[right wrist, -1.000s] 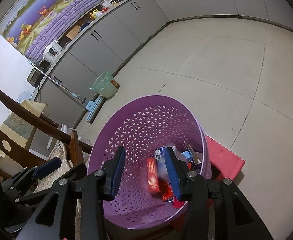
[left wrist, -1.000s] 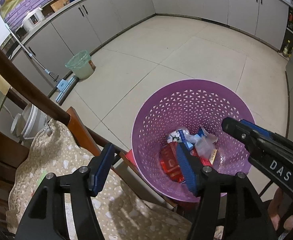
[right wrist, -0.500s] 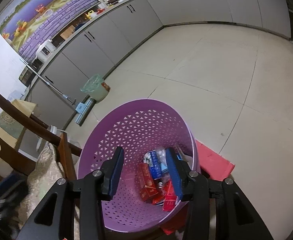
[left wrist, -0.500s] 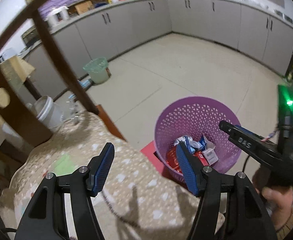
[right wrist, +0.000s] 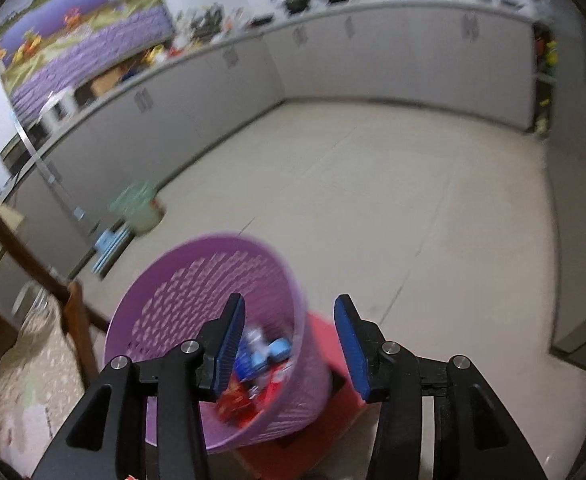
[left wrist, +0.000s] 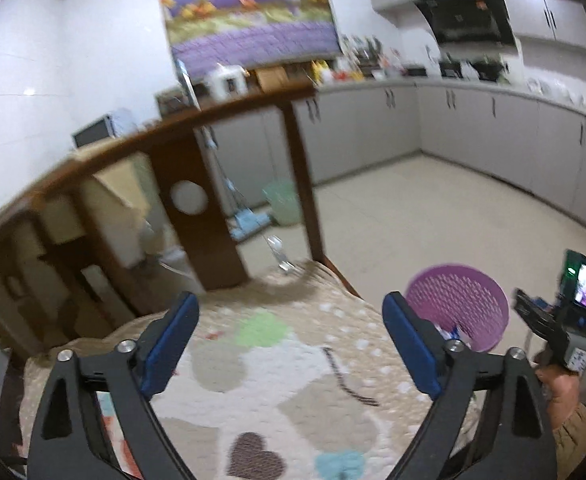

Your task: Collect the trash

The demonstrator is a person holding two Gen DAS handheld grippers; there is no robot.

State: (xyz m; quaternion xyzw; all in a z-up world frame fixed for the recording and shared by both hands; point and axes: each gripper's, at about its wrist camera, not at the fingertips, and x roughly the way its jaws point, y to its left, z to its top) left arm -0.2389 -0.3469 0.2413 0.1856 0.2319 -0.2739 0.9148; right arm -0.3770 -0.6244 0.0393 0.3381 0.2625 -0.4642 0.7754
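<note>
A purple mesh basket (right wrist: 197, 280) stands on a red stool (right wrist: 325, 344) and holds several wrappers and packets (right wrist: 253, 360). My right gripper (right wrist: 289, 306) hovers just above its near rim. Its jaws are opening, with nothing pressed between the blue pads. In the left wrist view the basket (left wrist: 457, 312) sits low at the right, beside a hand holding the right gripper (left wrist: 533, 320). My left gripper (left wrist: 289, 304) hangs above a chair's patterned cushion (left wrist: 293, 380). Its jaws are opening wide and are empty.
A brown wooden chair back (left wrist: 213, 128) rises right behind the cushion. A pale green bin (right wrist: 137, 208) and a blue mop head (right wrist: 109, 244) stand by the grey cabinets (right wrist: 333, 60). Beige tiled floor (right wrist: 393, 200) stretches beyond the basket.
My left gripper rose and drew back from over the basket to above the chair cushion, and its jaws spread much wider. The right gripper tilted up a little and its jaws widened slightly.
</note>
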